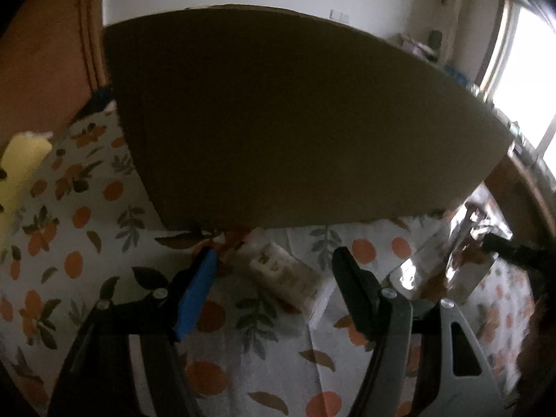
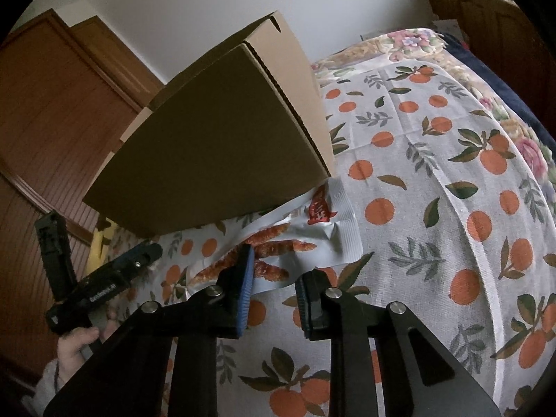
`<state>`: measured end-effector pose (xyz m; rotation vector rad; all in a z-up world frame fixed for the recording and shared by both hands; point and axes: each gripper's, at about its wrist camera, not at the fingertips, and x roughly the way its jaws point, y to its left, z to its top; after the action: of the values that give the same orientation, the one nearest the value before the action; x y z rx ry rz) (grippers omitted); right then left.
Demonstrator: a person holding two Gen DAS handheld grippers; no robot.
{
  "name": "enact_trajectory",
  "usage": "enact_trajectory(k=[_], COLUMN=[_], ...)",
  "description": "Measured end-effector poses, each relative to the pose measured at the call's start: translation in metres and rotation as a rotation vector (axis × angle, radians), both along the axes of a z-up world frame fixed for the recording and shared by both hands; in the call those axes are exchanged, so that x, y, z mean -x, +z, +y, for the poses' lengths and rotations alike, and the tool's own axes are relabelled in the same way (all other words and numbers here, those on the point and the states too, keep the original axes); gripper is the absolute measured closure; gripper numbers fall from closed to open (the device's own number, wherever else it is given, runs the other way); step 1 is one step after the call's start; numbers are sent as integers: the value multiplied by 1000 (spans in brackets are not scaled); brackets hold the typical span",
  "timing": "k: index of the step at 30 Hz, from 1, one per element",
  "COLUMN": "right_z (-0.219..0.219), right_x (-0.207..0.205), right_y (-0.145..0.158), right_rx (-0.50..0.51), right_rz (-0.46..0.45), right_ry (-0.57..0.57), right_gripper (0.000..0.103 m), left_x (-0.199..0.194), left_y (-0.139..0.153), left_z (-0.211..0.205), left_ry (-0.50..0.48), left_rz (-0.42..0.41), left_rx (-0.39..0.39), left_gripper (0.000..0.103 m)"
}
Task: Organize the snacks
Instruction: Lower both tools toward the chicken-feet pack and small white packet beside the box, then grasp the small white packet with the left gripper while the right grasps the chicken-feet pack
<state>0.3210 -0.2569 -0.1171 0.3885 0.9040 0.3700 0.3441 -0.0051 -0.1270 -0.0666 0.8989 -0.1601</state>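
Right fingers (image 2: 272, 286) parted over white snack bag (image 2: 288, 243), printed orange sticks, red logo, left fingers (image 1: 274, 271) parted.

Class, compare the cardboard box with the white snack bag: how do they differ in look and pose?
The cardboard box is plain brown; the snack bag is white with printed orange sticks. The box stands tall and rigid; the bag lies flat and crinkled. The box dwarfs the bag. Both rest on the orange-print cloth.

Brown cardboard box (image 2: 215, 139), white cloth (image 2: 434, 180) printed with oranges and green leaves, white snack bag (image 2: 299, 239) with red logo, blue claw pads (image 2: 245, 288).
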Motion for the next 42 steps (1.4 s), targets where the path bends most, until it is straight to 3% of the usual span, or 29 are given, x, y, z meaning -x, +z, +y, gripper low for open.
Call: enact_trajectory(k=[7, 8, 9, 12, 23, 42], right_z=[2, 2, 1, -2, 9, 52], right_x=[3, 3, 4, 8, 19, 38], right_y=[3, 3, 4, 7, 34, 87], right_rx=[19, 17, 11, -15, -3, 119], right_rz=[-10, -11, -11, -16, -63, -173], right_ry=[5, 7, 10, 21, 54, 128], right_gripper=[82, 83, 83, 86, 94, 102], left_x=[16, 18, 20, 29, 55, 80], left_y=[1, 1, 2, 2, 13, 70], left_z=[-1, 0, 2, 11, 19, 11], left_ry=[-42, -43, -47, -52, -86, -135], left_rz=[-4, -5, -8, -1, -28, -130], left_rx=[-30, -25, -13, 32, 54, 96], left_gripper=[51, 57, 78, 81, 83, 83])
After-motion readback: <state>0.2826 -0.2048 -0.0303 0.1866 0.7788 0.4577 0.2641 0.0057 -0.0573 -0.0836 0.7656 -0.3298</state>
